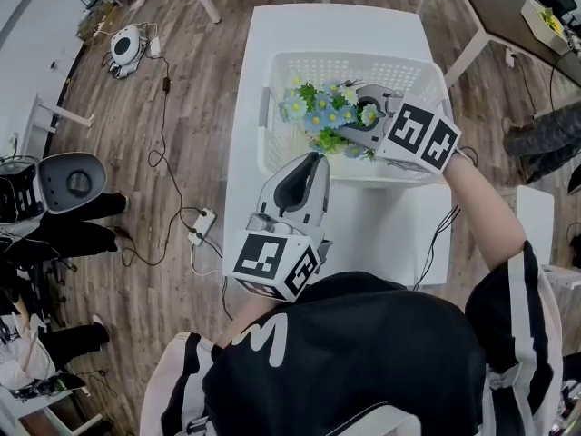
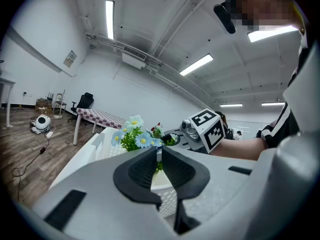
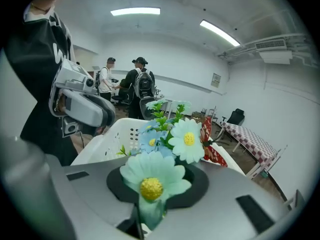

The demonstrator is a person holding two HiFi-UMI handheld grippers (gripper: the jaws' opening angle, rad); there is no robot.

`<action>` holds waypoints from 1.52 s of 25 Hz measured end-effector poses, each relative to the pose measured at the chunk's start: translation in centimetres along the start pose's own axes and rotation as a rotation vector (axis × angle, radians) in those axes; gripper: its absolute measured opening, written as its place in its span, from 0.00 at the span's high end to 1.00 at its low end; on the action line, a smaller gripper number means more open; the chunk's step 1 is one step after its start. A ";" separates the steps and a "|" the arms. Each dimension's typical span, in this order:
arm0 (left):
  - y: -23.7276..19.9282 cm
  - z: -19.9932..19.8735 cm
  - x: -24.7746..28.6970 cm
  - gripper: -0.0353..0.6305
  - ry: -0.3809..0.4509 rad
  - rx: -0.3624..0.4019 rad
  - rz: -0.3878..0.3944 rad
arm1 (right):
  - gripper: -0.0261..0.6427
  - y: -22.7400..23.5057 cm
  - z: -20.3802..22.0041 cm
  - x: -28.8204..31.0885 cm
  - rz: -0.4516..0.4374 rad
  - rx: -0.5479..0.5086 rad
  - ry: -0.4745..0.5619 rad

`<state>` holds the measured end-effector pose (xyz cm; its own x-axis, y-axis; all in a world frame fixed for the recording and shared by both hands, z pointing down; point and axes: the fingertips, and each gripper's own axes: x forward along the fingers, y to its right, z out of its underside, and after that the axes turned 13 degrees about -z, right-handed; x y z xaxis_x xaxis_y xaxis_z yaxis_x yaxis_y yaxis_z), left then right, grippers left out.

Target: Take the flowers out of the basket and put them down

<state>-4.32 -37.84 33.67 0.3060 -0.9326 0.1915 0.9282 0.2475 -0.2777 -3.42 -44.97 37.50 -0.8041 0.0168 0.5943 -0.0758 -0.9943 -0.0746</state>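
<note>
Holding bunch of blue-and-white artificial daisies pinched in right gripper, over white perforated plastic basket | left gripper pressed together, empty | remaining, likely: clear rim, lay on white worktop

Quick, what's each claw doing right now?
Left gripper: closed, holding nothing.
Right gripper: closed on the flowers.

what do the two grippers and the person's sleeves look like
Both the left gripper and right gripper are light grey plastic with black pads, each carrying a white cube of black square markers. The short sleeves are black with white stripes.
</note>
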 end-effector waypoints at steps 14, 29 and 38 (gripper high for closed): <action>-0.3 -0.6 -1.1 0.90 0.022 0.000 0.071 | 0.84 -0.5 -4.1 -3.3 0.081 -0.036 0.016; 0.9 -0.5 -4.3 0.90 0.018 0.057 0.138 | 0.84 -4.6 -9.3 -7.6 0.135 -0.106 0.039; 4.0 2.9 -8.7 0.90 0.043 0.042 0.067 | 0.84 -12.8 -8.2 -9.0 0.062 -0.167 0.024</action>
<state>-2.66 -28.01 33.62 0.3594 -0.9236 0.1329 0.9141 0.3199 -0.2491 -0.05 -31.56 26.50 -0.8238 -0.0397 0.5655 -0.1208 -0.9623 -0.2435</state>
